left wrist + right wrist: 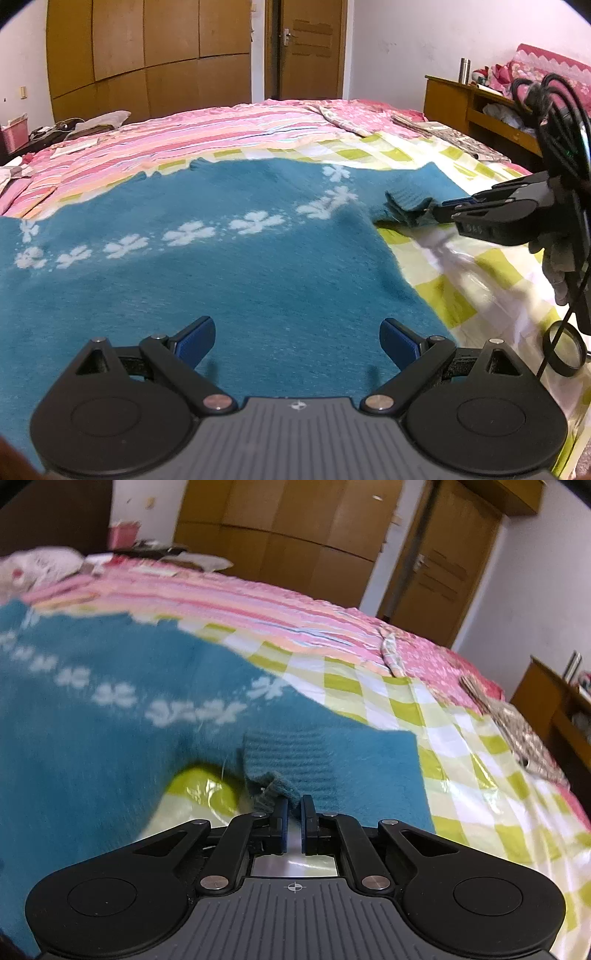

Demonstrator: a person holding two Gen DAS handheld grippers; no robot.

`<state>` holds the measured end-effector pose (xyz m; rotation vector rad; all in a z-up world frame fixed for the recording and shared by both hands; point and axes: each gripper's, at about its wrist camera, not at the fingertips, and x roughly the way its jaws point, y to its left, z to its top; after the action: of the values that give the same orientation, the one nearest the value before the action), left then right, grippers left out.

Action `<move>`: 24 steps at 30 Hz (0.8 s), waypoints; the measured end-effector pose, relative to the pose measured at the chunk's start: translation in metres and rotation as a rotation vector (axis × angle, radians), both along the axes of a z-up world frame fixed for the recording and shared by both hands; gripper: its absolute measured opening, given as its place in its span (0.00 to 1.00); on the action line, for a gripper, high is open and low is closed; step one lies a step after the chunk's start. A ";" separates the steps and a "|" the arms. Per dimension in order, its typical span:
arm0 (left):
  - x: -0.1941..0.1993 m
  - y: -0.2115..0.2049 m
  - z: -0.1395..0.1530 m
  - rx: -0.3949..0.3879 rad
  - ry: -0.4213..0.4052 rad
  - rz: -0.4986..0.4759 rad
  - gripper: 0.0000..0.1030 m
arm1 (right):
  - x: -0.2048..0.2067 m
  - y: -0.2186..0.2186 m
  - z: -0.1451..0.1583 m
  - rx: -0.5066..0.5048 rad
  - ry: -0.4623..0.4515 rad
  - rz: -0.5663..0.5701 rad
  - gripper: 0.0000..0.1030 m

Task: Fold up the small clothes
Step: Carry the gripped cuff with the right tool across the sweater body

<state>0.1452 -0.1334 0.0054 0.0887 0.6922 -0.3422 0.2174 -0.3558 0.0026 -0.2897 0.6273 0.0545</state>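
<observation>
Teal fuzzy sweater (221,280) lies flat; right gripper (293,808) pinches its ribbed sleeve cuff (280,771), left gripper (297,345) gapes empty. Next, probably: fold sleeve inward.

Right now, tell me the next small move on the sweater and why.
Probably carry the ribbed cuff inward over the teal sweater. The right gripper is shut on the cuff, lifted off the checked sheet, while the left gripper hovers open.

Fuzzy knit sweater (221,288); glossy plastic sheet (461,738); wooden wardrobe (147,55).
</observation>
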 end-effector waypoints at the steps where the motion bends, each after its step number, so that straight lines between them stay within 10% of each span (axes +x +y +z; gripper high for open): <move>1: 0.000 0.001 0.000 -0.002 -0.001 0.003 0.97 | 0.000 -0.001 0.002 0.015 0.001 -0.006 0.05; 24: -0.007 0.044 0.000 0.025 -0.025 0.059 0.97 | 0.017 0.043 0.040 0.448 0.074 -0.048 0.05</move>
<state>0.1381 -0.0890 0.0056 0.0954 0.6734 -0.2753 0.2345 -0.3128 0.0430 0.1612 0.6770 0.1571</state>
